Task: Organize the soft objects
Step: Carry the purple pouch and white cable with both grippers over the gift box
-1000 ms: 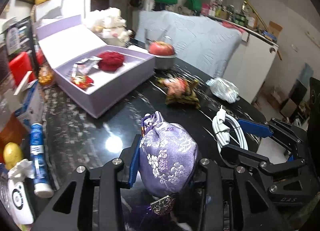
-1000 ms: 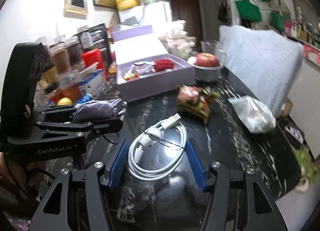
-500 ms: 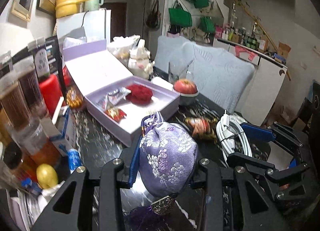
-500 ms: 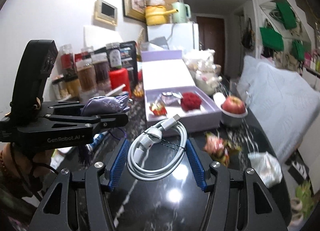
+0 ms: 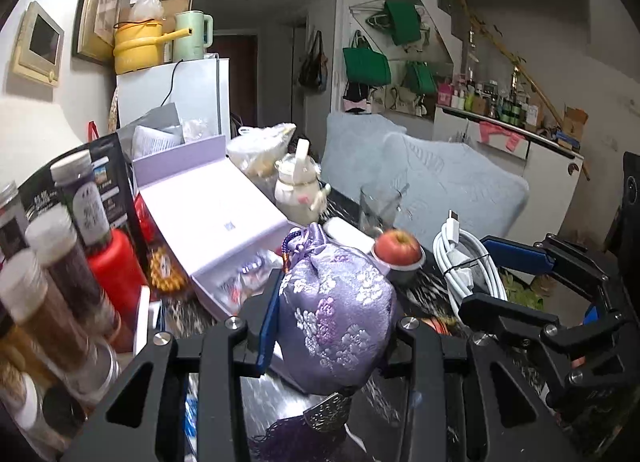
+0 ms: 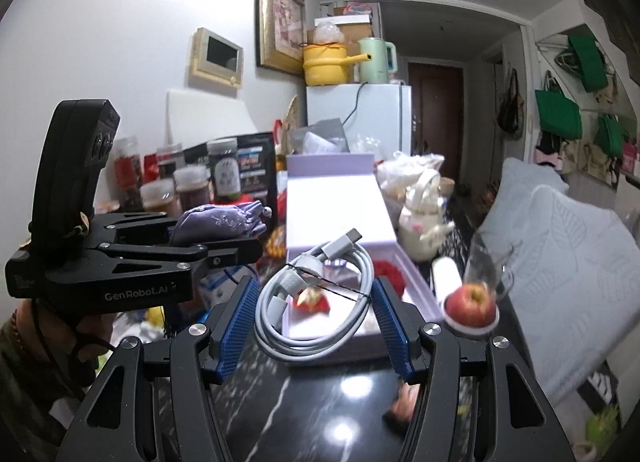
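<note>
Left gripper point(image 5: 334, 326): fingers pinching purple pouch point(image 5: 336, 314) between pads. Right gripper point(image 6: 314, 316): fingers clamping coiled white cable point(image 6: 316, 302).

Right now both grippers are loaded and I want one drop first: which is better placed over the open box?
Right, probably. Its gripper holds the cable directly before the box; the left's pouch sits beside it.
</note>
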The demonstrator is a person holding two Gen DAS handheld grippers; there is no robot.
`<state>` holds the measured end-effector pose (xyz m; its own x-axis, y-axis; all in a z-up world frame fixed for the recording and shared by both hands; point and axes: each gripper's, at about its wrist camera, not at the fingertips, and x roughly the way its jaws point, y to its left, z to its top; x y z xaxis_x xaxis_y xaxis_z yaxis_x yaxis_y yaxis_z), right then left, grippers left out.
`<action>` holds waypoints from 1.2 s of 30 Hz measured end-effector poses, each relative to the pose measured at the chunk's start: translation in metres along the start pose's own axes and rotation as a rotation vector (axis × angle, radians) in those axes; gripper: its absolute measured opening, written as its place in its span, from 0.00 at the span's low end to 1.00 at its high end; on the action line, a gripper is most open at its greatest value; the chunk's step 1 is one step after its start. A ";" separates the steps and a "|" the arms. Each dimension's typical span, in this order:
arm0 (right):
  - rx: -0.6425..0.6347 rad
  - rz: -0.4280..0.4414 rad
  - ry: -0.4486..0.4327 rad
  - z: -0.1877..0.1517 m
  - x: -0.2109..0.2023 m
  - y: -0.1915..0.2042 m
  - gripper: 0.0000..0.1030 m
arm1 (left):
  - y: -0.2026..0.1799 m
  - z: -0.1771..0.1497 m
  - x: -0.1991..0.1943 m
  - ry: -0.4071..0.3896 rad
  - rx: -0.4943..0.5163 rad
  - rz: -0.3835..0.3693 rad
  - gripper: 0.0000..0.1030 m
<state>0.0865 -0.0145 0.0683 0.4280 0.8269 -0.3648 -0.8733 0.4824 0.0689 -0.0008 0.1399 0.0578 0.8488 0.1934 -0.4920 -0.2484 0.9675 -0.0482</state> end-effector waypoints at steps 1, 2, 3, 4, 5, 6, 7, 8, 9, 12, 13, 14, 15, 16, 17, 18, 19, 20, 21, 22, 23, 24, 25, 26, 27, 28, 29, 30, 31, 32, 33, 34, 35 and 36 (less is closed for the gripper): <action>-0.007 -0.002 -0.005 0.006 0.004 -0.002 0.57 | 0.004 0.007 0.005 -0.002 -0.004 0.003 0.36; -0.013 -0.004 -0.011 0.011 0.009 -0.005 0.57 | 0.007 0.013 0.008 -0.004 -0.005 0.006 0.36; -0.017 -0.006 -0.013 0.018 0.015 -0.008 0.57 | 0.009 0.018 0.011 -0.007 -0.004 0.009 0.36; -0.018 -0.007 -0.016 0.022 0.018 -0.010 0.57 | 0.012 0.023 0.014 -0.011 -0.002 0.015 0.36; -0.020 -0.004 -0.017 0.028 0.024 -0.013 0.57 | 0.015 0.029 0.017 -0.016 0.002 0.023 0.36; -0.023 -0.004 -0.017 0.033 0.029 -0.016 0.57 | 0.019 0.035 0.021 -0.022 0.006 0.034 0.36; -0.027 -0.004 -0.018 0.038 0.034 -0.018 0.57 | 0.022 0.041 0.026 -0.025 0.006 0.043 0.36; -0.032 -0.005 -0.017 0.044 0.040 -0.020 0.57 | 0.025 0.046 0.029 -0.027 0.006 0.049 0.36; -0.036 -0.009 -0.016 0.050 0.045 -0.023 0.57 | 0.028 0.052 0.033 -0.030 0.003 0.054 0.36; -0.042 -0.024 -0.005 0.063 0.062 -0.030 0.57 | 0.037 0.068 0.047 -0.041 0.006 0.086 0.36; -0.046 -0.030 -0.005 0.068 0.067 -0.032 0.57 | 0.039 0.072 0.052 -0.044 0.013 0.100 0.36; -0.052 -0.037 -0.004 0.072 0.074 -0.035 0.57 | 0.042 0.076 0.058 -0.042 0.014 0.104 0.36; -0.055 -0.044 0.001 0.076 0.080 -0.037 0.57 | 0.044 0.079 0.063 -0.037 0.010 0.101 0.36; -0.063 -0.045 0.002 0.080 0.086 -0.039 0.57 | 0.048 0.082 0.070 -0.030 0.005 0.095 0.36; -0.071 -0.040 0.002 0.083 0.091 -0.042 0.57 | 0.050 0.085 0.075 -0.027 0.004 0.090 0.36; -0.073 -0.038 0.005 0.086 0.097 -0.045 0.57 | 0.052 0.087 0.080 -0.024 0.004 0.085 0.36; -0.070 -0.039 0.014 0.088 0.103 -0.050 0.57 | 0.054 0.089 0.088 -0.012 0.005 0.084 0.36; -0.064 -0.037 0.025 0.091 0.111 -0.055 0.57 | 0.056 0.090 0.095 0.000 0.006 0.084 0.36; -0.060 -0.034 0.031 0.093 0.117 -0.060 0.57 | 0.058 0.091 0.101 0.010 0.004 0.083 0.36; -0.059 -0.033 0.038 0.094 0.123 -0.064 0.57 | 0.060 0.093 0.108 0.021 0.002 0.086 0.36; -0.059 -0.039 0.045 0.095 0.130 -0.068 0.57 | 0.061 0.094 0.113 0.030 0.001 0.087 0.36; -0.064 -0.049 0.046 0.095 0.136 -0.071 0.57 | 0.062 0.095 0.119 0.038 -0.002 0.091 0.36; -0.074 -0.053 0.048 0.095 0.141 -0.073 0.57 | 0.064 0.097 0.126 0.045 -0.001 0.094 0.36; -0.079 -0.057 0.052 0.095 0.148 -0.075 0.57 | 0.066 0.098 0.135 0.059 0.004 0.099 0.36; -0.079 -0.057 0.056 0.095 0.153 -0.077 0.57 | 0.067 0.098 0.140 0.068 0.007 0.108 0.36; -0.078 -0.052 0.065 0.095 0.160 -0.079 0.57 | 0.068 0.098 0.147 0.078 0.009 0.118 0.36; -0.076 -0.049 0.071 0.095 0.165 -0.080 0.57 | 0.070 0.097 0.156 0.092 0.012 0.128 0.36; -0.075 -0.051 0.077 0.094 0.170 -0.081 0.57 | 0.071 0.098 0.161 0.099 0.013 0.133 0.36; -0.073 -0.050 0.085 0.093 0.175 -0.082 0.57 | 0.073 0.097 0.168 0.110 0.015 0.138 0.36; -0.069 -0.045 0.096 0.092 0.182 -0.084 0.57 | 0.074 0.096 0.173 0.118 0.015 0.141 0.36; -0.065 -0.043 0.103 0.090 0.187 -0.086 0.57 | 0.075 0.095 0.177 0.129 0.014 0.141 0.36; -0.062 -0.043 0.112 0.088 0.191 -0.087 0.57 | 0.077 0.094 0.183 0.140 0.011 0.141 0.36; -0.059 -0.044 0.121 0.086 0.196 -0.089 0.57 | 0.079 0.092 0.189 0.156 0.005 0.140 0.36; -0.054 -0.044 0.129 0.084 0.201 -0.090 0.57 | 0.080 0.091 0.193 0.165 0.001 0.141 0.36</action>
<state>0.2707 0.1323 0.0672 0.4358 0.7595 -0.4830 -0.8671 0.4981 0.0009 0.1854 0.2699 0.0378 0.7176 0.2979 -0.6296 -0.3587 0.9329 0.0325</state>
